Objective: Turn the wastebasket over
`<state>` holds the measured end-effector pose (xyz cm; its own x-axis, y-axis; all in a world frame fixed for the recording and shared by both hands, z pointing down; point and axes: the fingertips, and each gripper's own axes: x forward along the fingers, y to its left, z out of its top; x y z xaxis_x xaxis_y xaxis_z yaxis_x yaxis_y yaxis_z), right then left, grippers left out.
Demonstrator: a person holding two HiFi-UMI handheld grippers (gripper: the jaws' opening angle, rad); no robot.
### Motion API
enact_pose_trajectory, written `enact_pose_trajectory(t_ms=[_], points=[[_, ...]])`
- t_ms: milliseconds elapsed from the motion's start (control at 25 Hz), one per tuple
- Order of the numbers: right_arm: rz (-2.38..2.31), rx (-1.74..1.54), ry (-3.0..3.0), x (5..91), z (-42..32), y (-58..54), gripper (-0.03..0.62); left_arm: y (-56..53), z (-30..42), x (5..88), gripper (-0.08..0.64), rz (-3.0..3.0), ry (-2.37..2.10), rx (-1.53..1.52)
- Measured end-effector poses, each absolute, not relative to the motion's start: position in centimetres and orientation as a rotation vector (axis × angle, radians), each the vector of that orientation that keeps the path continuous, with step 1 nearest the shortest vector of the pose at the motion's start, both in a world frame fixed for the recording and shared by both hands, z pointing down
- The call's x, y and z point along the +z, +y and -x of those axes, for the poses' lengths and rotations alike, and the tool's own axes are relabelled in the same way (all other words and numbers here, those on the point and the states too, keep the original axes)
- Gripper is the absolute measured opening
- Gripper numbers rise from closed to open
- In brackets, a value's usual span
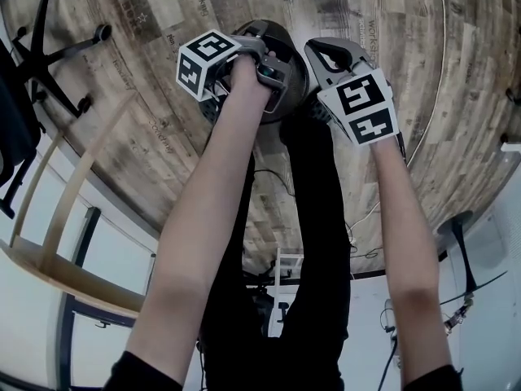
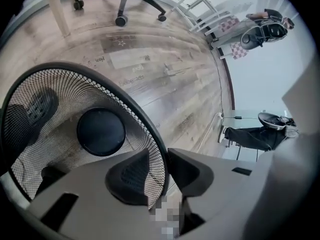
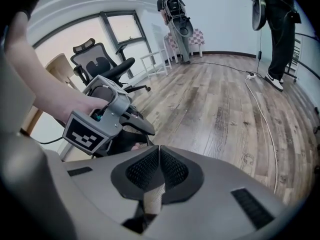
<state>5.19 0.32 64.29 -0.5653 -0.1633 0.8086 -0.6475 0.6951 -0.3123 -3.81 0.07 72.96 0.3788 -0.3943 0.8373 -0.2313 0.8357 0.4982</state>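
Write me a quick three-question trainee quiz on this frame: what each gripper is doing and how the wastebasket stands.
1. True or false: the right gripper has hold of the wastebasket.
2. What stands between the jaws of the left gripper? A: the wastebasket's rim. B: nothing. C: the right gripper.
3. Which way does the wastebasket's opening face, up or down?

Key
1. False. Its jaws are together on nothing, beside the basket.
2. A. One jaw is inside the mesh wall and the other is outside.
3. Up. The left gripper view looks in through the open top to the dark round base.
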Motion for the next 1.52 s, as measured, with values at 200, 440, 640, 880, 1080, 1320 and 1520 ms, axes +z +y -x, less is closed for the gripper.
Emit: enact_pose_trajectory(t_ms=[200, 440, 640, 880, 1080, 1320, 1520], points=[[-0.631, 0.796, -2.096, 64.0, -5.6, 0.6, 0.034, 1.9, 2.8, 71.9, 0.106, -0.585, -1.191, -0.058], [-0.649, 0.805, -2.087, 63.3, -5.6, 0.5, 0.034, 4.9, 2.1, 70.3, 0.072, -0.525, -1.187, -0.003], [-0.643, 0.807, -2.08, 63.1, -5.0, 0.8, 0.034, 7.6, 2.4, 69.0, 0.052, -0.518, -1.184, 0.064], [-0.641, 0.814, -2.077, 62.9, -4.7, 1.4, 0.034, 9.0, 2.9, 67.4, 0.04, -0.57, -1.185, 0.066], [-0.605, 0.778, -2.085, 62.6, -4.0, 2.1, 0.034, 9.5, 4.2, 66.7, 0.037, -0.622, -1.166, 0.06], [-0.63, 0.771, -2.076, 62.5, -3.7, 1.7, 0.035, 10.7, 5.3, 65.6, 0.032, -0.748, -1.137, 0.049], [-0.668, 0.801, -2.053, 62.9, -4.0, 1.2, 0.041, 11.0, 6.3, 64.0, 0.031, -0.856, -1.121, 0.008]])
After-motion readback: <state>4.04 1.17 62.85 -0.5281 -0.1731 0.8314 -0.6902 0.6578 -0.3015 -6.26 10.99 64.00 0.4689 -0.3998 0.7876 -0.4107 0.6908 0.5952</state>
